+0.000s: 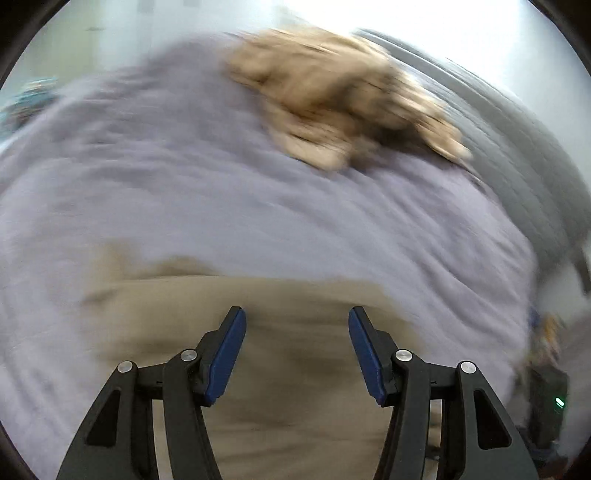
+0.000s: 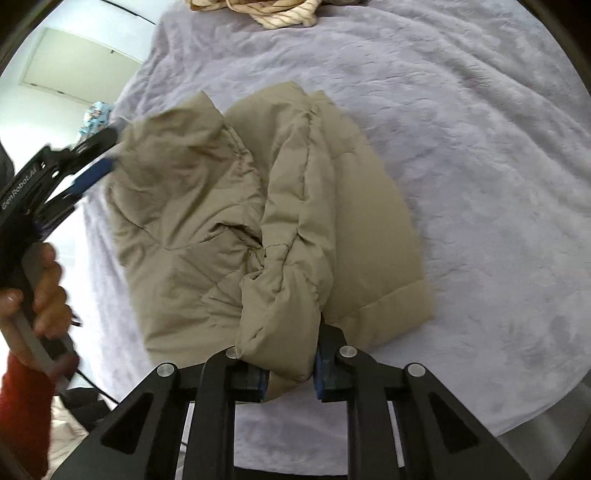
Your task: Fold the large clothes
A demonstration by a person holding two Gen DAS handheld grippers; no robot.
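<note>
A khaki puffer jacket point(image 2: 280, 206) lies partly folded on a lilac fleece blanket point(image 2: 480, 147). My right gripper point(image 2: 290, 373) is shut on the jacket's sleeve end at the near edge, the padded cuff bulging between its blue pads. My left gripper point(image 2: 103, 155) shows in the right wrist view at the jacket's far left corner, beside the fabric. In the blurred left wrist view, my left gripper point(image 1: 297, 350) is open and empty, its blue pads wide apart above the khaki jacket point(image 1: 295, 369).
A crumpled tan striped garment point(image 1: 332, 96) lies at the far side of the blanket point(image 1: 184, 184); it also shows in the right wrist view point(image 2: 273, 11). A grey surface edge point(image 1: 517, 147) runs along the right. The person's hand point(image 2: 40, 291) holds the left gripper's handle.
</note>
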